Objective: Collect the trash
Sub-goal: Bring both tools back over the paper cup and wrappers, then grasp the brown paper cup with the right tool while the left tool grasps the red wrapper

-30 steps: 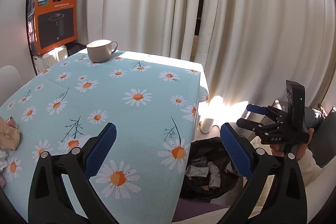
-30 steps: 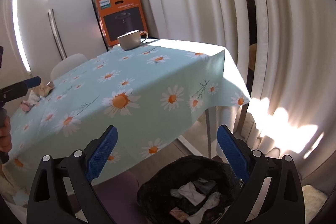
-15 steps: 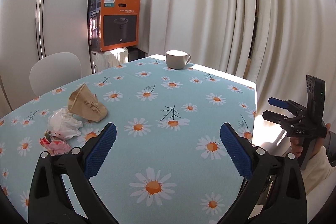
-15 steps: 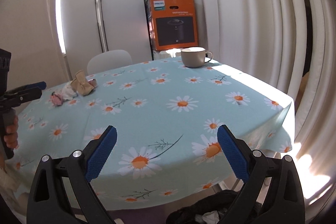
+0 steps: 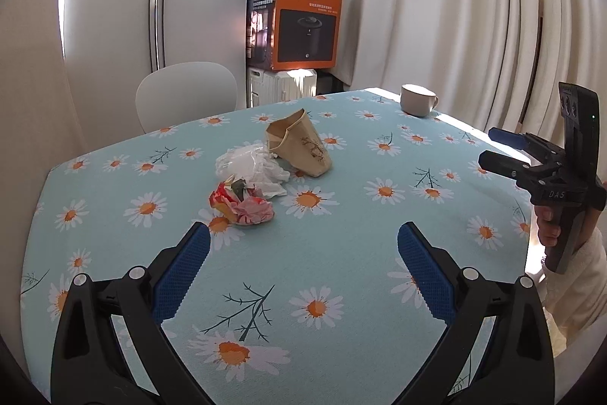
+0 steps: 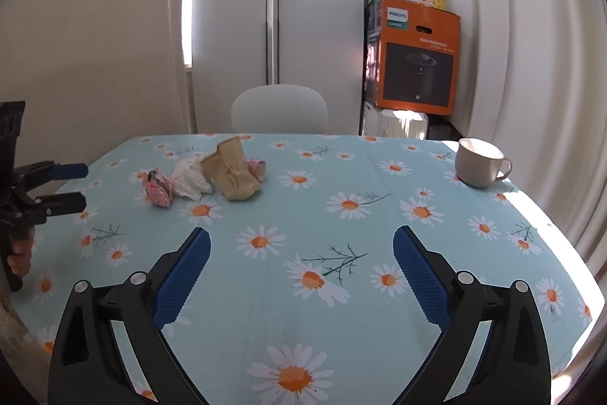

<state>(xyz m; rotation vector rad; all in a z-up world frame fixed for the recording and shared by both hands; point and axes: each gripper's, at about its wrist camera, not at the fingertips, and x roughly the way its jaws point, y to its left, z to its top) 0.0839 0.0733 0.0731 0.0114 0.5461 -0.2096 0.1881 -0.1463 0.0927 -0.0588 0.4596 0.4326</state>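
Both grippers hover over the daisy tablecloth, empty, facing a small heap of rubbish.

The left gripper (image 5: pixel 303 253) has its blue fingers spread wide with nothing between them; the red-and-white wrapper (image 5: pixel 242 205) lies just past its left fingertip, with the white tissue (image 5: pixel 252 167) and the tan paper cup (image 5: pixel 299 148), tipped on its side, farther ahead. That spread probably readies it to take the wrapper, the nearest piece. The right gripper (image 6: pixel 301 255) is likewise wide apart and empty; from it the heap sits ahead and beyond its left finger, well apart, with the pink scrap (image 6: pixel 257 168) tucked behind the cup. The mug (image 6: pixel 480 162) stands upright beyond its right finger, away from the heap, likely not trash. No bin shows in either view.
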